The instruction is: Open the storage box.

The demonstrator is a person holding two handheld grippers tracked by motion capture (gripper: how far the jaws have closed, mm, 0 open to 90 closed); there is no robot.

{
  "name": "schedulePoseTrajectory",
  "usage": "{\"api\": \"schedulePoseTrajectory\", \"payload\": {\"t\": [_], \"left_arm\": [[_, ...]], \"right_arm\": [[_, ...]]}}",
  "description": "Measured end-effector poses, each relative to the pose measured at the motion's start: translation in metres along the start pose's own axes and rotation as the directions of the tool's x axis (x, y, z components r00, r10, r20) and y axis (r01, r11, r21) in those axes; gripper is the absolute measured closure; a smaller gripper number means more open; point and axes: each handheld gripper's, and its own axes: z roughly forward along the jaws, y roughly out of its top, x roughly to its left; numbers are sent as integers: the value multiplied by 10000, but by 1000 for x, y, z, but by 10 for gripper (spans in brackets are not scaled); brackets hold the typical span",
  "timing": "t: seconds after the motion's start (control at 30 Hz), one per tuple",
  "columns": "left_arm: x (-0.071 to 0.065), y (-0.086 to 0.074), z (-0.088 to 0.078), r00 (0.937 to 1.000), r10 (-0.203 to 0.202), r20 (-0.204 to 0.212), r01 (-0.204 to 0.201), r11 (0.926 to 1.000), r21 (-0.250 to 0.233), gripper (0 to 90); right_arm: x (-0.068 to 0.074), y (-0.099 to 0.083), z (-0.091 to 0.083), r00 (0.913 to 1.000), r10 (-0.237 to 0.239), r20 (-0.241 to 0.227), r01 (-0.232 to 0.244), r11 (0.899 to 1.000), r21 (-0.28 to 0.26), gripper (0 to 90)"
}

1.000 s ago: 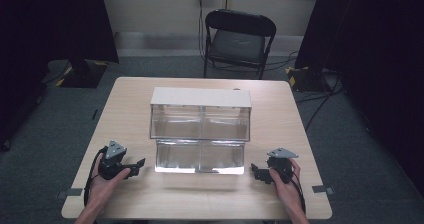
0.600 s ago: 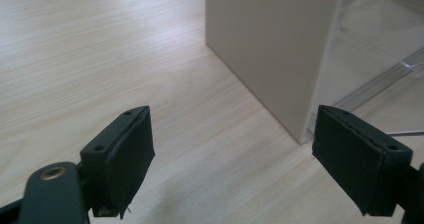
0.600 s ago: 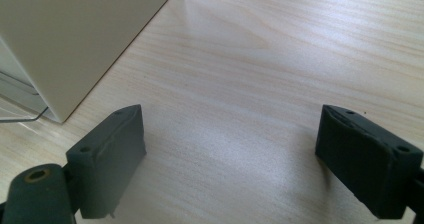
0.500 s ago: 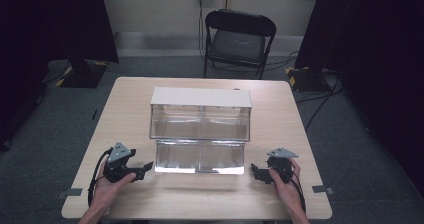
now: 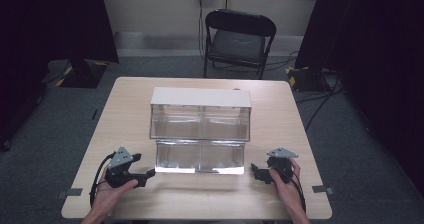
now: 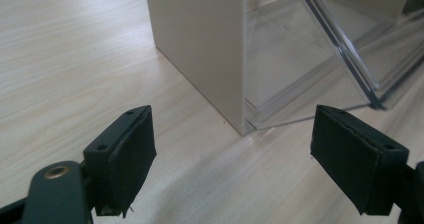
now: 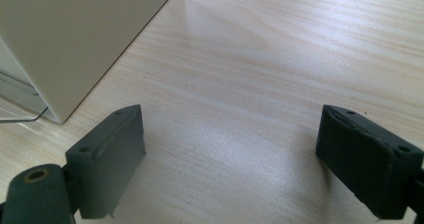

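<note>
**Item 1. Storage cabinet, cream casing with clear plastic tilt-out bins** [image 5: 200, 109]. It stands at the centre of the high view on the pale wooden worktop [image 5: 125, 114]. The lower pair of clear bins [image 5: 200, 156] projects toward the bottom of the frame.

**Item 2. My left tool** [image 5: 149, 174]. Lower left of the high view, just beside the lower bins' left end. The jaws are spread with nothing between them, though they have just been closing a little.

**Item 3. My right tool** [image 5: 254, 170]. Lower right, near the bins' right end. The jaws are spread and empty.

**Item 4. Black folding chair** [image 5: 237, 39]. Top centre, beyond the worktop.

**Step in hand, as I judge it:** the approach, with both tools flanking the lower bins and neither touching them. The next move calls for bringing a tool onto a bin's front edge, squarely, since clear plastic is slippery and the casing looks light enough to slide.

**View notes:**
- The left gripper view has my left tool [image 6: 240, 149] facing the casing's corner [image 6: 200, 44] and a slanted clear bin wall [image 6: 320, 49], which the high view renders as glare.
- The right gripper view has my right tool [image 7: 235, 154] over bare wood, with the cream side [image 7: 65, 34] at upper left.
- The high view alone shows both tools together.
</note>
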Motion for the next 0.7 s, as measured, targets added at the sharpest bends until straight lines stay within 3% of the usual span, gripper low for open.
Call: {"api": "schedulePoseTrajectory", "payload": {"t": [0.03, 0.23, 0.4, 0.7], "left_arm": [[-1, 0, -1, 9999, -107, 15, 107, 9999, 22, 172], [-8, 0, -1, 9991, 209, 363, -209, 9998, -1, 169], [-9, 2, 1, 9996, 156, 225, -154, 9998, -93, 159], [-11, 2, 5, 9993, 154, 334, -150, 9998, -148, 160]], "right_arm": [[0, 0, 0, 10000, 3, 3, -3, 10000, 3, 114], [0, 0, 0, 10000, 3, 3, -3, 10000, 2, 114], [0, 0, 0, 10000, 3, 1, -3, 10000, 2, 114], [0, 2, 2, 10000, -30, -51, 31, 9999, 105, 83]]}}
